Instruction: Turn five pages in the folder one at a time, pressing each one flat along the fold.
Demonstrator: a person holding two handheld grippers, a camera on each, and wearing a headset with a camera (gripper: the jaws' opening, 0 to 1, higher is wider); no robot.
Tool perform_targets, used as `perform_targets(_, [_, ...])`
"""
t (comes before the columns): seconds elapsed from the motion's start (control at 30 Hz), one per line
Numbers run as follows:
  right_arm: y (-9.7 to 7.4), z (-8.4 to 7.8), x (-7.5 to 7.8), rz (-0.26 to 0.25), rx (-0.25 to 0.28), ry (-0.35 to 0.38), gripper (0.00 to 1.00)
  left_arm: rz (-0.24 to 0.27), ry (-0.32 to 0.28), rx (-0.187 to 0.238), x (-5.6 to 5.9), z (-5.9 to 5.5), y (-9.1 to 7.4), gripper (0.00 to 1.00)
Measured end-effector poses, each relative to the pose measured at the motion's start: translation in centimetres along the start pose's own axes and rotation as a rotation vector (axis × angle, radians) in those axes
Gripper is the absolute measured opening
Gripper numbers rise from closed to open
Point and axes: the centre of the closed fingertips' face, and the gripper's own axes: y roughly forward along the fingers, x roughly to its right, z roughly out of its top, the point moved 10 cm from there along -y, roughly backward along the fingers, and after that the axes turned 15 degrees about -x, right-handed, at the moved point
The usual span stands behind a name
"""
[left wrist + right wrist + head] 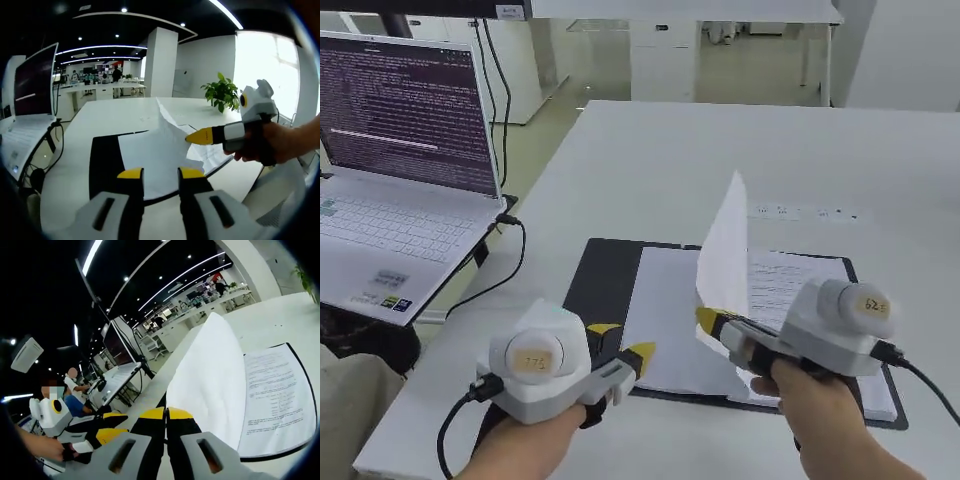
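The left gripper [620, 345] hovers with its jaws spread and nothing between them, just short of the folder's [600, 275] near edge. The folder lies open ahead of those jaws, with black cover on the left and white sheets beyond. To the left gripper's right, 1 page [725, 250] stands almost upright over the fold. Its lower corner is pinched in the right gripper [708, 320], whose jaws are pressed together on the paper.

To do this turn well, I judge the right gripper should swing the page over in an arc toward the left gripper. It should keep only 1 sheet in the pinch and pull gently so the bound edge does not tear or crease. Once the page lies down, it can let go, and a gripper can stroke along the fold from the near end to the far end.

The table [670, 160] is white, smooth and bare beyond the folder. A laptop [400, 190] stands open to the left gripper's left. The room is a bright open office with strip lights, and a plant [222, 95] stands beyond the right gripper.
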Motion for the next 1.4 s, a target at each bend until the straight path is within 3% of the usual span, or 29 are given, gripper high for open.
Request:
perform_targets(0.3, [3.7, -1.6, 0.0, -0.021, -0.119, -0.027, 0.00, 0.039, -0.054, 0.004, -1.8, -1.2, -1.2, 0.24])
perform_targets(0.63, [7.2, -2.9, -0.2, -0.028, -0.233, -0.048, 0.00, 0.060, -0.094, -0.012, -2.9, -1.9, -1.1, 0.24])
perform_targets(0.67, [7.6, -3.1, 0.0, -0.047, -0.248, -0.063, 0.00, 0.060, -0.099, -0.017, -3.0, -2.0, -1.0, 0.24])
perform_targets(0.93, [9.7, -4.4, 0.8, -0.081, -0.307, -0.064, 0.00, 0.054, -0.105, -0.047, -3.0, -2.4, -0.6, 0.24])
perform_targets(1.27, [10.9, -5.3, 0.7, -0.097, -0.336, -0.055, 0.00, 0.062, -0.106, -0.079, -3.5, -2.8, 0.2, 0.24])
perform_targets(1.37, [11.0, -5.6, 0.7, -0.060, -0.336, -0.049, 0.02, 0.068, -0.096, -0.091, -3.4, -2.7, 0.6, 0.24])
perform_targets(1.4, [10.8, -5.6, 0.6, -0.054, -0.328, -0.051, 0.07, 0.069, -0.094, -0.095, -3.4, -2.6, 0.8, 0.24])
